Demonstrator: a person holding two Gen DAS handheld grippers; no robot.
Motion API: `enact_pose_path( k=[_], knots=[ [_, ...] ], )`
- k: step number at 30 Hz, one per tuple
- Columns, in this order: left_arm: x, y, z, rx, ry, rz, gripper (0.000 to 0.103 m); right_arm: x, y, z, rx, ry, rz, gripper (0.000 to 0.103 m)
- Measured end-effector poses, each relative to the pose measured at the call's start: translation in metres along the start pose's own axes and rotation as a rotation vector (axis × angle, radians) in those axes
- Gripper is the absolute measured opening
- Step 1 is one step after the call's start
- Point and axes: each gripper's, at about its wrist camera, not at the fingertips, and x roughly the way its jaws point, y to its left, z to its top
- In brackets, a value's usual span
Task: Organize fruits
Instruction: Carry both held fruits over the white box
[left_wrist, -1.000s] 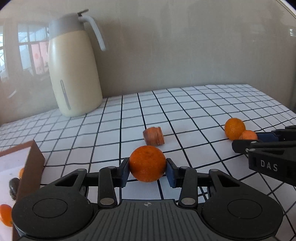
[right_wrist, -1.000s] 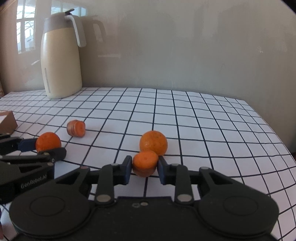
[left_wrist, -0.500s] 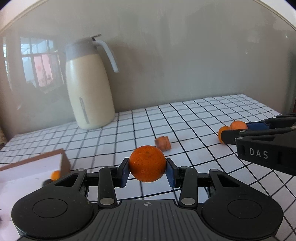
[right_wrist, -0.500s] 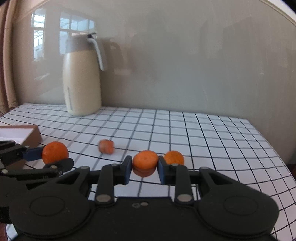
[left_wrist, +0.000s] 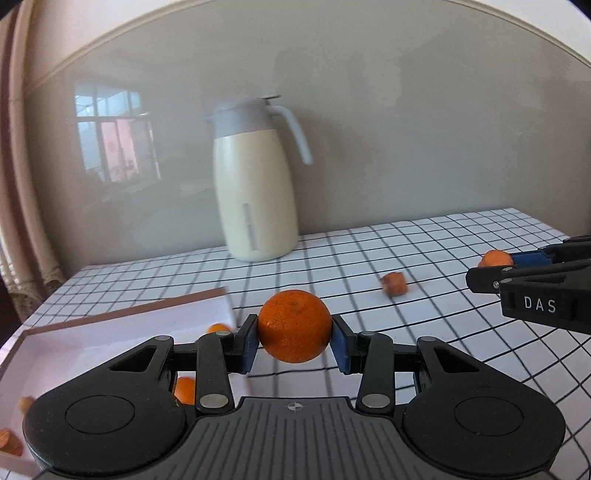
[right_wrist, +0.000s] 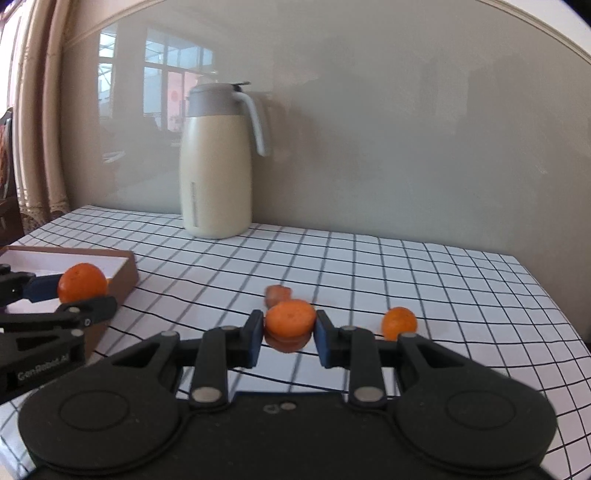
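Observation:
My left gripper (left_wrist: 294, 341) is shut on a large round mandarin (left_wrist: 294, 321), held above the table beside the right edge of a brown box (left_wrist: 122, 314) with a white inside. The box holds several small orange fruits (left_wrist: 184, 389). My right gripper (right_wrist: 290, 338) is shut on a smaller, flatter mandarin (right_wrist: 290, 317), also lifted off the cloth. Another mandarin (right_wrist: 399, 324) lies on the table to its right. A small reddish fruit piece (right_wrist: 277, 294) lies just behind it. In the right wrist view the left gripper (right_wrist: 79, 295) with its mandarin (right_wrist: 82, 282) hangs by the box (right_wrist: 123, 275).
A cream jug (left_wrist: 255, 192) with a grey lid stands at the back against the grey wall. A black-and-white checked cloth (right_wrist: 406, 273) covers the table, whose edge runs along the right. A curtain (right_wrist: 40, 110) hangs at the far left.
Both grippers have risen and swung left with their mandarins. The box has come further into both views. The loose mandarin and the reddish piece stay on the cloth.

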Motion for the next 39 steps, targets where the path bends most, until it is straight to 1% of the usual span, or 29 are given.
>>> enact_pose_path(
  k=[8,20,30,39],
  knots=[
    [-0.026,0.040,-0.006,-0.045,-0.041,0.073,0.041,-0.005,0.038,0.006,-0.042,-0.019,0.067,0.021],
    [-0.052,0.091,-0.019,-0.079,-0.061,0.177,0.041,-0.008,0.102,0.019,-0.110,-0.057,0.190,0.020],
    [-0.065,0.136,-0.034,-0.122,-0.049,0.261,0.041,-0.003,0.152,0.023,-0.159,-0.064,0.274,0.020],
    [-0.065,0.180,-0.046,-0.169,-0.027,0.337,0.041,0.004,0.194,0.028,-0.195,-0.075,0.345,0.020]
  ],
)
